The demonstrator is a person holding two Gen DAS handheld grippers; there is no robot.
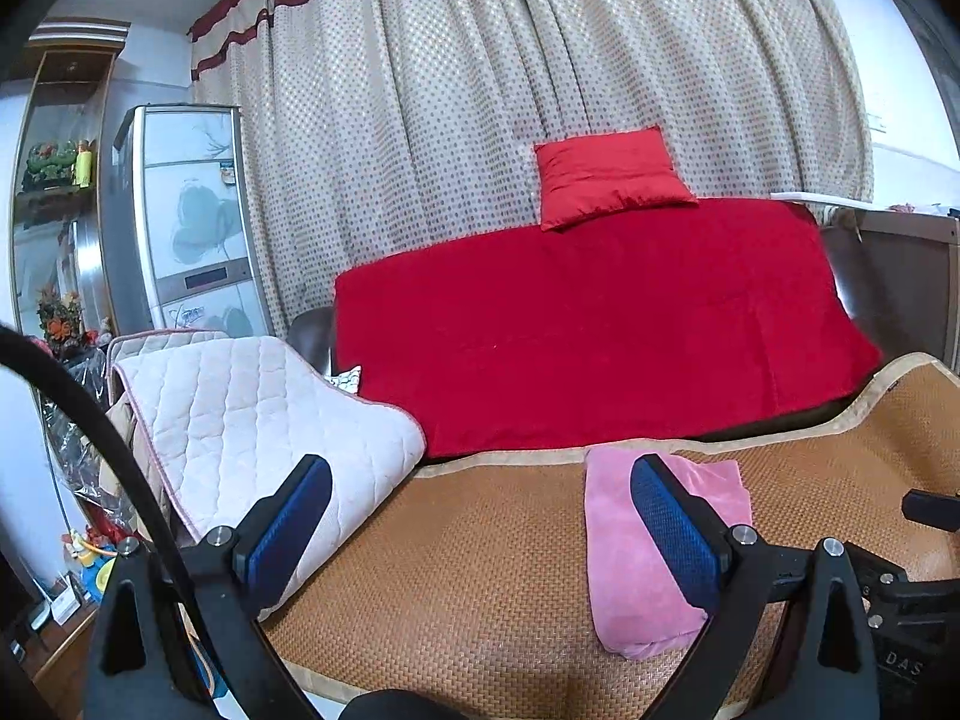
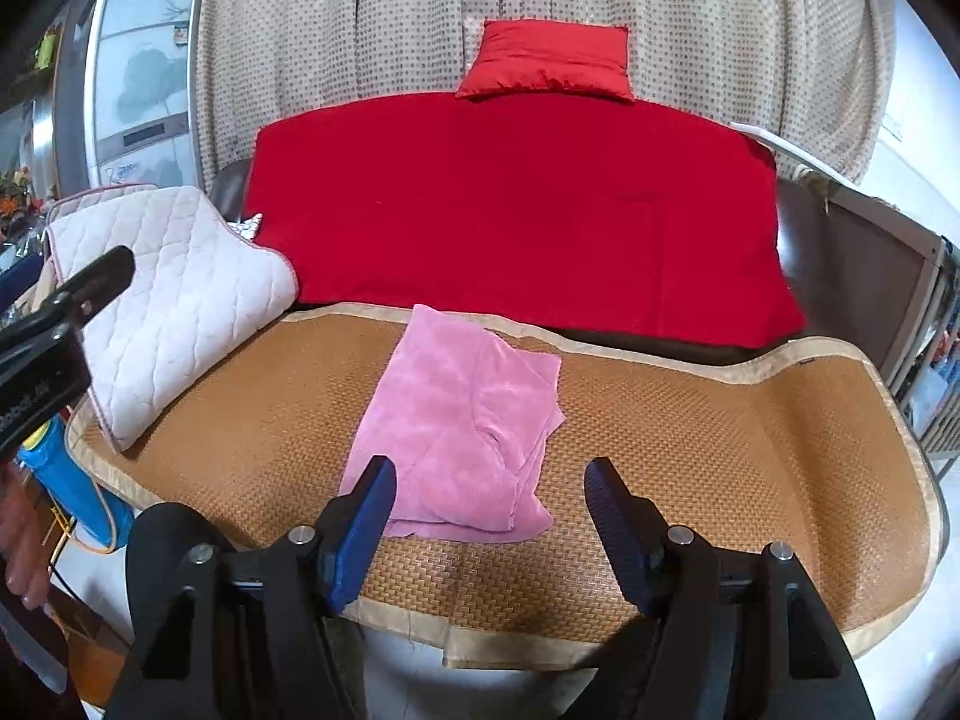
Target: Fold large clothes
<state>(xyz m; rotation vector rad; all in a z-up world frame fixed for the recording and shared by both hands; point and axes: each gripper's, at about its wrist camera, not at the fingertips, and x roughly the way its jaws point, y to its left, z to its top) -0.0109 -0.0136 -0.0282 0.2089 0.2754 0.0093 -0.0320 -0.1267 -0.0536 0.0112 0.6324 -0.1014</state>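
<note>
- Pink cloth partly hidden behind a blue finger pad in the left wrist view.
- Mat front edge covered by gripper bodies.
- Left gripper cut off at the right view's edge, jaws unseen there.
- Blue bottle, perhaps a spray can, half hidden.
- Shelf contents too small to tell.
</note>
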